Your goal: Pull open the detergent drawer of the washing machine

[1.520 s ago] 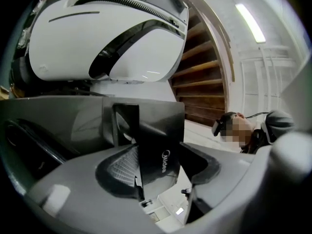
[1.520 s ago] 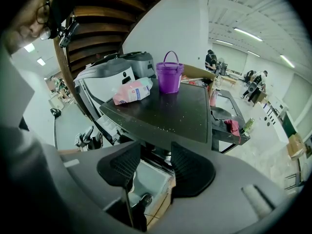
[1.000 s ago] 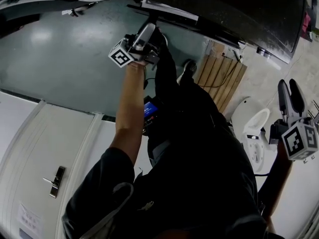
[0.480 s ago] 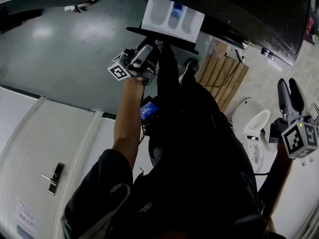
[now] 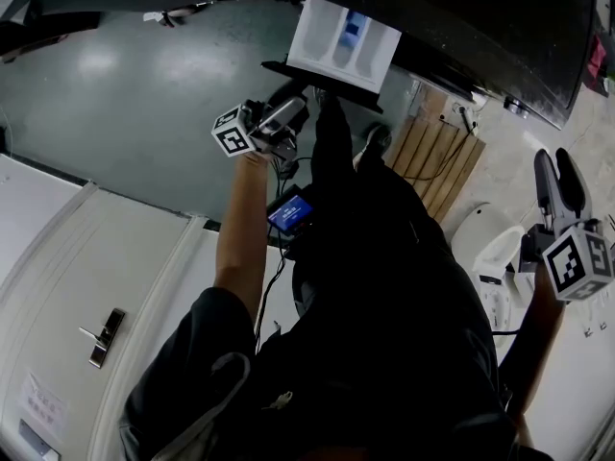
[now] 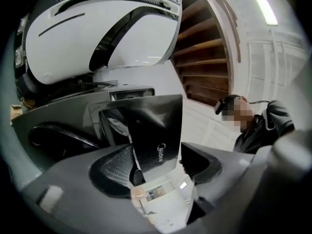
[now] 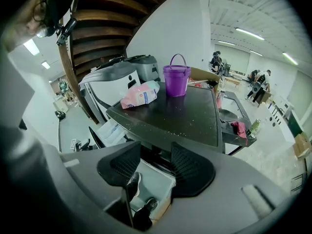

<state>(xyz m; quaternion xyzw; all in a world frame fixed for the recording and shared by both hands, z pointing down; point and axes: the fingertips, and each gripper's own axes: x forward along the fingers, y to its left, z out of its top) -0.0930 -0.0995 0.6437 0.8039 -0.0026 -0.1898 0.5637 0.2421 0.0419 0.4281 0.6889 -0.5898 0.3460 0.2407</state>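
The washing machine (image 5: 480,17) is dark and fills the top of the head view. Its detergent drawer (image 5: 344,41) stands pulled out, showing a white tray with a blue compartment. The drawer's black front panel (image 6: 156,130) carries a logo and lies between the jaws of my left gripper (image 6: 156,162). Those jaws are opening, and a gap shows beside the right pad (image 6: 195,160). In the head view my left gripper (image 5: 288,109) sits just below the panel (image 5: 322,73). My right gripper (image 5: 560,185) hangs open and empty at the far right, away from the machine.
A purple bucket (image 7: 176,79) and a pink bag (image 7: 139,94) rest on the machine's top (image 7: 180,111). A wooden pallet (image 5: 432,147) and a white appliance (image 5: 485,248) stand right of my legs. A white door with a handle (image 5: 96,339) lies at the lower left.
The drawer has slid out from flush to well open. My left gripper came back towards me with it, and its jaws now stand wider. The right gripper has not moved.
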